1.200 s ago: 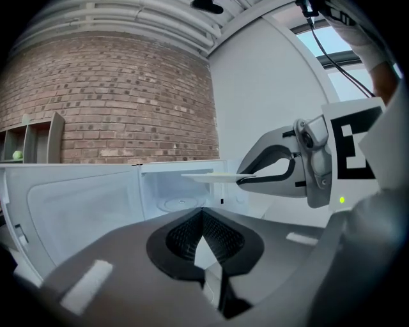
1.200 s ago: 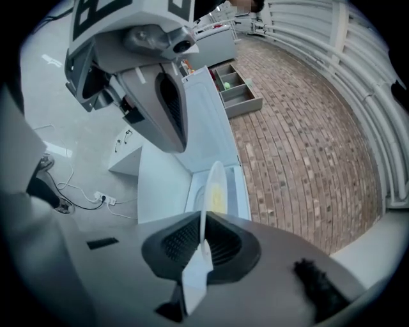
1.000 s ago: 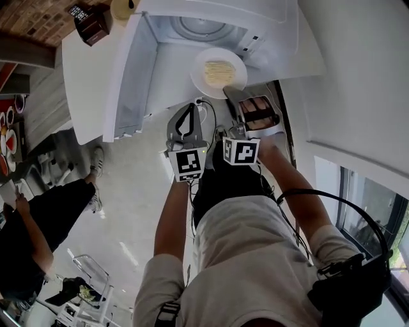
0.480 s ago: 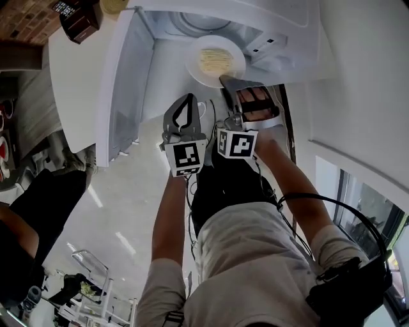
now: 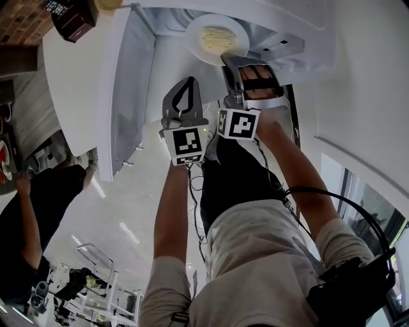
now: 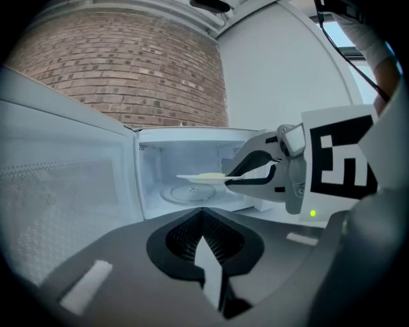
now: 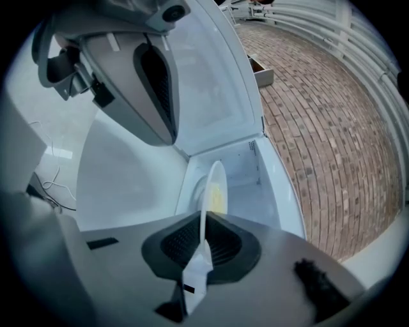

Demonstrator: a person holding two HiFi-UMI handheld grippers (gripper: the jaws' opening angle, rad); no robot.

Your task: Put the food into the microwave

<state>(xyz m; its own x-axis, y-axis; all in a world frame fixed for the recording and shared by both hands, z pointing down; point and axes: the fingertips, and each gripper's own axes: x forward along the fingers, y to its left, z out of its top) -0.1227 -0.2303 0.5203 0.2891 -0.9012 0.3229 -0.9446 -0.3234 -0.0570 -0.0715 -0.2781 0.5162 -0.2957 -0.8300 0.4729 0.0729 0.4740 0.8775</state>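
Both grippers and the plate now sit closer to the microwave's [image 5: 300, 32] open mouth than a second ago, higher in the head view.

At far left, a white desk [image 5: 77, 76] carries a dark brown box [image 5: 70, 16] near its back edge. The microwave's door [image 5: 131, 96], smooth and white, stands swung wide to the left, leaving the cavity unobstructed. The left gripper [image 6: 202, 212] is beside that door with its jaws pressed together on nothing, clear of the plate. Beyond it, a round glass turntable [image 6: 188, 193] lies bare on the cavity floor, with a curved red brick wall [image 6: 128, 64] behind the oven.

The plate [image 5: 217, 39] is round, thin, white and glossy, held flat and level just above the turntable's height at the cavity opening. Pale yellow food [image 5: 218, 39] lies in a flat patch at its centre. The plate reaches away from the person into the opening. The right gripper [image 7: 203, 246] is clamped on its near rim.
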